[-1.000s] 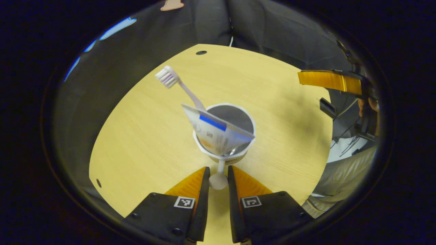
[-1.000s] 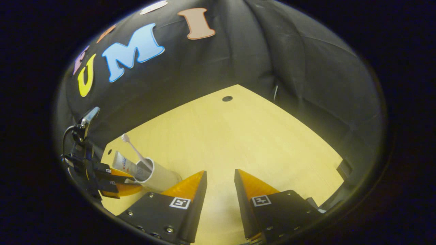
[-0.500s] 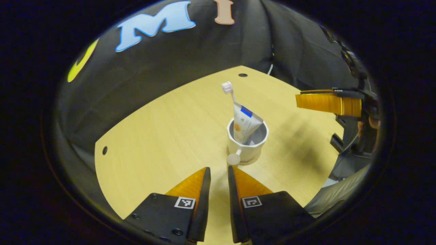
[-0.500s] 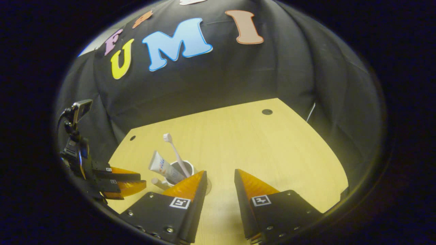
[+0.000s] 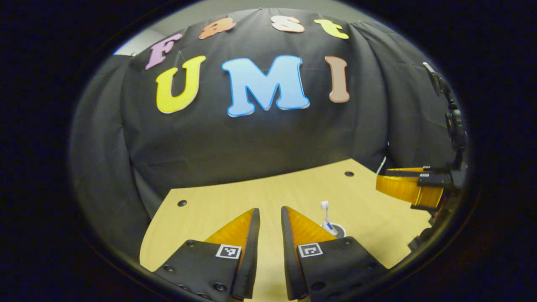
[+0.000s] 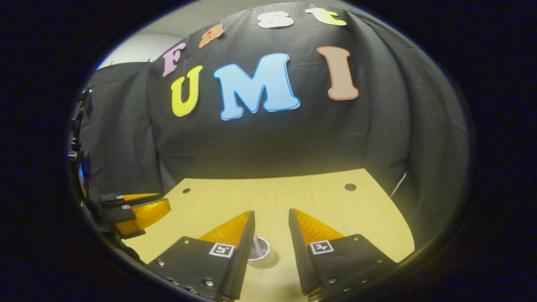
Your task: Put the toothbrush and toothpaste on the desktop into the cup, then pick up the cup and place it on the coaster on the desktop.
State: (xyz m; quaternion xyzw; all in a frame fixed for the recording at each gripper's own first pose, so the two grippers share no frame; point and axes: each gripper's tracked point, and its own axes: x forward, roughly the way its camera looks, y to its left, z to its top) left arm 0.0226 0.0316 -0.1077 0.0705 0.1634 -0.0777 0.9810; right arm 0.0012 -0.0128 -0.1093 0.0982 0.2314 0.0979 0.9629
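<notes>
A white cup [image 5: 338, 230] stands upright on the wooden desktop [image 5: 209, 209], low in the left gripper view and half hidden behind that gripper's right finger. The toothbrush [image 5: 324, 206] sticks up out of it, bristles on top, with the toothpaste tube [image 5: 331, 228] beside it. My left gripper [image 5: 269, 209] is held back from the cup, narrowly open and empty. In the right gripper view the cup [image 6: 263, 251] sits low between the fingers, well below them. My right gripper [image 6: 271, 211] is open and empty. A round edge shows under the cup; I cannot tell if it is the coaster.
The right gripper [image 5: 409, 186] hovers at the desk's right edge in the left gripper view. The left gripper [image 6: 138, 207] hovers over the desk's left edge in the right gripper view. Small dark holes [image 6: 350, 187] mark the desktop's far corners. The black cloth wall closes the back.
One second ago my left gripper held the cup's handle knob; it has let go and drawn back. Both views have tipped upward, so the cup now sits lower and smaller.
</notes>
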